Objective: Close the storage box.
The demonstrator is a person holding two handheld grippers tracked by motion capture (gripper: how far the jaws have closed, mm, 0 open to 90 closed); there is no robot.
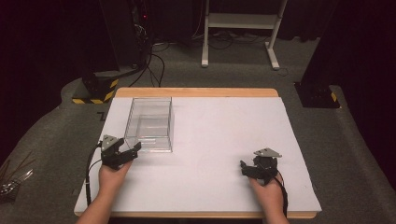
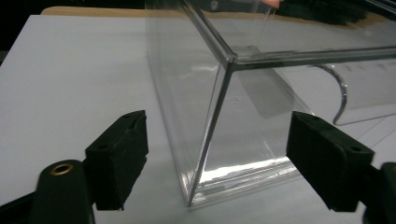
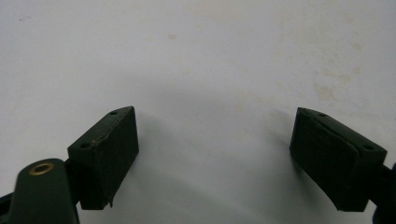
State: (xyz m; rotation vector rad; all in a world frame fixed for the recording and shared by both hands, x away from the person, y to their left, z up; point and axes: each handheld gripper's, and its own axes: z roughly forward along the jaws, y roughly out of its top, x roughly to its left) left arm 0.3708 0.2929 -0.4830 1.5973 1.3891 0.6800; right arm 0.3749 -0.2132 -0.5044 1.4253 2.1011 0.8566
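- Left gripper (image 1: 131, 151): jaws wide open, nothing held. Sits lower left of the high view, tips just beside the near corner of the clear box (image 1: 150, 123).
- In the left gripper view the box corner edge (image 2: 212, 126) stands between the two pads (image 2: 119, 156), not yet touched; one pad is outside the left wall, the other is off the near wall.
- Clear box: upright on the white table cover (image 1: 219, 135), left of centre, open top, looks empty.
- Right gripper (image 1: 247, 169): also spread open, empty, lower right of the high view, well apart from the box. Its own view has bare white surface between the pads (image 3: 105, 154).
- Risks, my read:
  - Closing across a corner instead of a flat wall: pads would slip off the edge and spin the box.
  - Smooth, light plastic, so a push from one pad first could slide it along the cover.
  - Thin wall may flex or pop out of a hard pinch.
  - Transparent walls make depth hard to judge, so clipping the rim is easy.
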